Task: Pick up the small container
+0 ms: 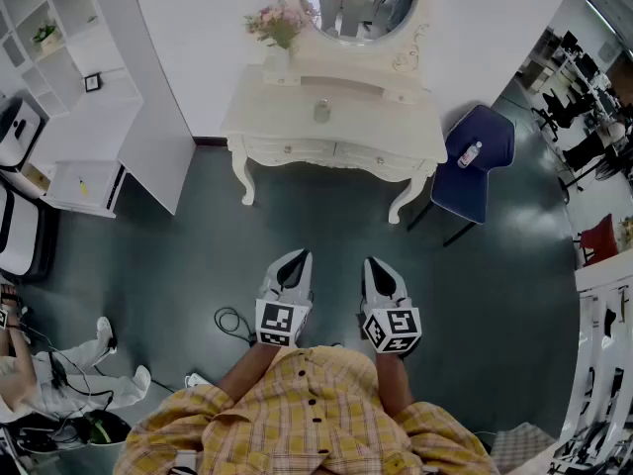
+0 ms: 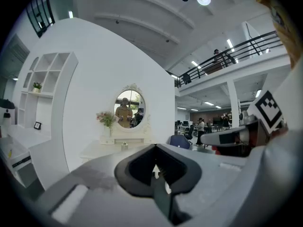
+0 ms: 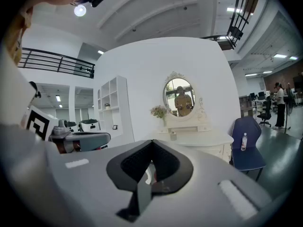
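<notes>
The small container [image 1: 321, 111] is a little grey jar standing on the white dressing table [image 1: 267, 117], far ahead of both grippers. It also shows as a small jar [image 2: 124, 146] in the left gripper view and as a jar [image 3: 173, 136] in the right gripper view. My left gripper [image 1: 295, 257] and right gripper [image 1: 378, 264] hang side by side over the dark floor, close to my body. Both have their jaws closed together with nothing between them.
A vase of flowers [image 1: 278, 28] and an oval mirror [image 1: 358, 0] stand at the back of the table. A blue chair [image 1: 479, 156] with a bottle [image 1: 470, 153] sits to the right. White shelves [image 1: 69, 77] stand left. A cable [image 1: 232, 323] lies on the floor.
</notes>
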